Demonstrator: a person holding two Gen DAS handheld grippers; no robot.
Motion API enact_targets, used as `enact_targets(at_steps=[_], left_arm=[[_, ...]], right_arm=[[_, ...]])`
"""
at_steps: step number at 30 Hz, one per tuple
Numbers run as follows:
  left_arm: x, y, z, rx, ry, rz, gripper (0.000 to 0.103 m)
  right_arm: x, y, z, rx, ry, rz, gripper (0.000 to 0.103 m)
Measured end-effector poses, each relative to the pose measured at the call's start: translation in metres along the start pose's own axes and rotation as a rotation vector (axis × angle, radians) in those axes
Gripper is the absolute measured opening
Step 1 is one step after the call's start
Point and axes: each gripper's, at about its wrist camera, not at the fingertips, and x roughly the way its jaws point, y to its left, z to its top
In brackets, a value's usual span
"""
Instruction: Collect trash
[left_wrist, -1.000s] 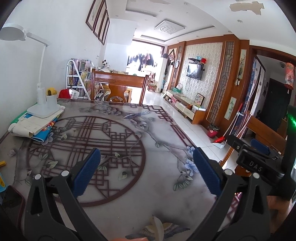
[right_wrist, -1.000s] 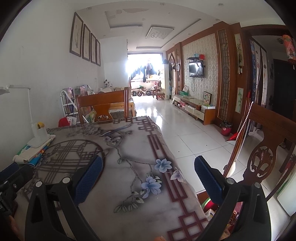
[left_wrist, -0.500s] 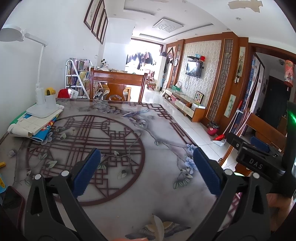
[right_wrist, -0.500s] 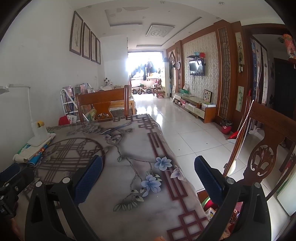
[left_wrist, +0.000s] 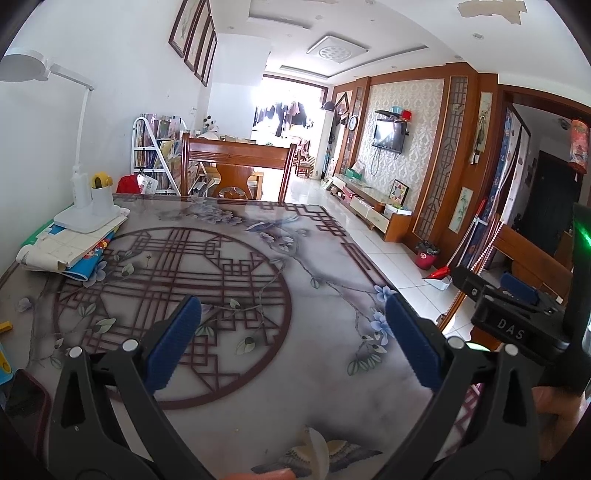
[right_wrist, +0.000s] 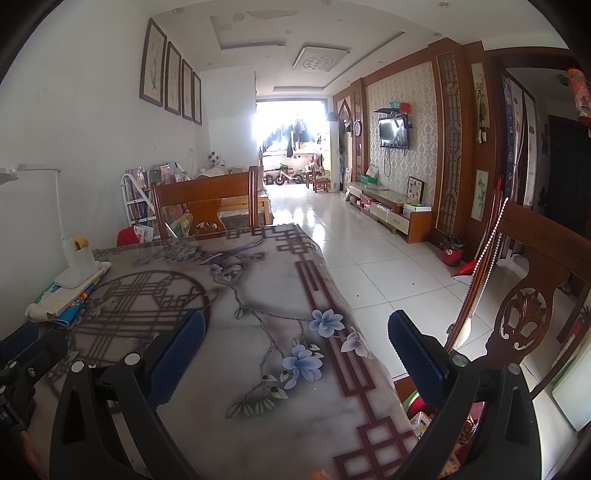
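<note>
Left wrist view: left hand-held gripper (left_wrist: 293, 341) is spread wide and empty over the counter (left_wrist: 303, 376), and so is the right hand-held gripper (right_wrist: 295, 356). Only trash candidate is a pale scrap (left_wrist: 316, 448) at the near edge. Looks like search stage; next, drop low and pinch it.

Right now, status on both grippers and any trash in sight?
Left gripper open, empty. Right gripper open, empty, over table edge. Pale scrap on table just below left gripper. Path clear.
</note>
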Motion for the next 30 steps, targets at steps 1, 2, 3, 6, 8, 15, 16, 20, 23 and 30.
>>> enact_targets(at_steps=[1,2,3,6,8,15,16,20,23,30], left_arm=[[0.0,0.0,0.0,0.003,-0.001,0.0,0.098],[0.0,-0.001,0.0,0.006,-0.001,-0.001,0.098],[0.0,0.0,0.0,0.008,0.0,-0.001,0.098],[0.001,-0.001,0.0,0.012,0.005,-0.004,0.098],[0.002,-0.001,0.0,0.014,0.007,-0.005,0.098],[0.003,0.001,-0.001,0.01,0.015,-0.01,0.098],[0.003,0.001,-0.001,0.011,0.015,-0.01,0.098],[0.001,-0.002,-0.002,0.019,0.007,-0.011,0.098],[0.0,-0.004,-0.002,0.037,-0.002,0.016,0.098],[0.0,0.012,0.004,-0.014,0.009,0.043,0.098]], right_arm=[[0.0,0.0,0.0,0.0,0.001,0.001,0.096],[0.0,0.0,-0.001,-0.002,0.003,0.002,0.096],[0.0,0.0,-0.001,-0.004,0.005,0.001,0.096],[0.001,0.0,-0.001,-0.006,0.008,0.001,0.096],[0.001,-0.001,-0.002,-0.006,0.011,0.002,0.096],[0.003,0.0,-0.002,-0.012,0.021,0.007,0.096],[0.003,0.0,-0.002,-0.011,0.022,0.007,0.096],[0.005,0.0,-0.002,-0.015,0.031,0.009,0.096],[0.008,0.001,-0.003,-0.014,0.049,0.015,0.096],[0.07,0.017,-0.022,-0.049,0.299,0.057,0.096]])
